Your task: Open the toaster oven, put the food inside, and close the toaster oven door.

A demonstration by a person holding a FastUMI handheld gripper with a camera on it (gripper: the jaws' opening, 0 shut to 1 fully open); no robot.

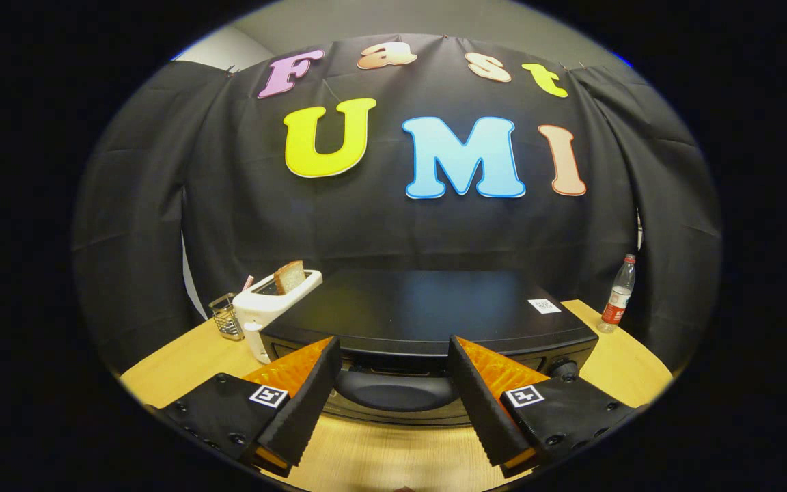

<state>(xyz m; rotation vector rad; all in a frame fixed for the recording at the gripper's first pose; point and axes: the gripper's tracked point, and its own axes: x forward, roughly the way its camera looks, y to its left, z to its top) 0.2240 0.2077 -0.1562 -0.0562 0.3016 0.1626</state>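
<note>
**Toaster oven shut, fingers spread at its handle**

Toaster oven, a wide black metal box with a flat glossy top, sits on the pale wooden table at twelve o'clock from the gripper, close ahead. Its door looks shut, and a dark rounded handle on the front shows in the gap between the two fingers. The gripper is released: its fingers stand wide apart, neither pressing on anything, one at ten o'clock and one at two o'clock of the handle. That spread, centred on the handle, reads as a line-up for grasping it, so I judge opening the door to be the step in hand.

At ten o'clock, just beside the oven's far corner, stands a white plastic pop-up toaster with a slice of brown bread upright in its slot, probably the food meant for the oven. A small metal mesh holder stands next to it. At two o'clock, apart from the oven, a clear plastic bottle with a red label waits near the table's edge, out of the door's swing.
</note>
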